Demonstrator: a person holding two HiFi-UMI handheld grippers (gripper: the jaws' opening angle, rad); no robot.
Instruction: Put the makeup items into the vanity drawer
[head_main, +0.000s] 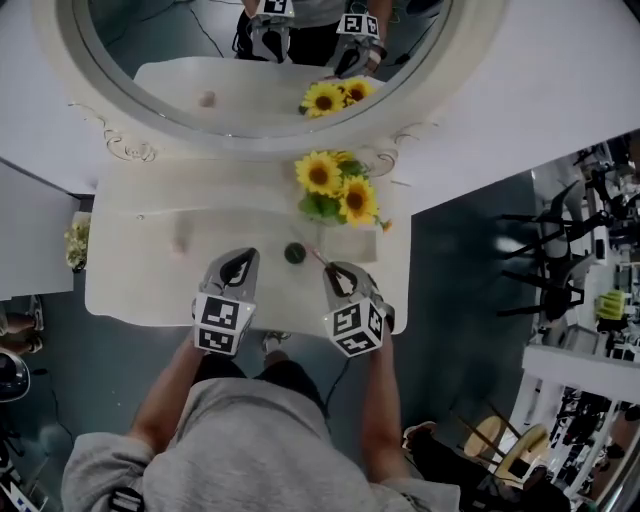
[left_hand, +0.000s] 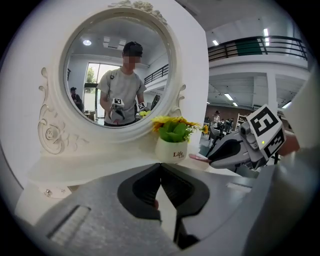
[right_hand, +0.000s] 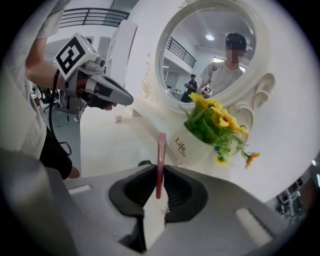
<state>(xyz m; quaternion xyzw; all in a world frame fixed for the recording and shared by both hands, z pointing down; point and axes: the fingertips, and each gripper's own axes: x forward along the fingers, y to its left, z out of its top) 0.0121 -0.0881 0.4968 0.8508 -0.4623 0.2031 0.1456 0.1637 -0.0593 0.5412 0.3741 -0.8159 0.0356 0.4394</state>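
A slim pink makeup stick (right_hand: 160, 165) stands upright between the pads of my right gripper (right_hand: 159, 176), which is shut on it. In the head view this gripper (head_main: 335, 272) hangs over the front right of the white vanity top (head_main: 150, 280), with the stick (head_main: 317, 256) poking out toward the mirror. My left gripper (head_main: 238, 262) is beside it on the left, its jaws closed tip to tip (left_hand: 160, 167). A small pinkish speck shows between its pads; what it is I cannot tell. A small dark green round item (head_main: 294, 253) lies on the top between the two grippers.
A white pot of sunflowers (head_main: 350, 243) stands just behind the right gripper, under the round mirror (head_main: 260, 60). A small pale pink item (right_hand: 118, 118) lies farther left on the top. A person's legs are at the vanity's front edge.
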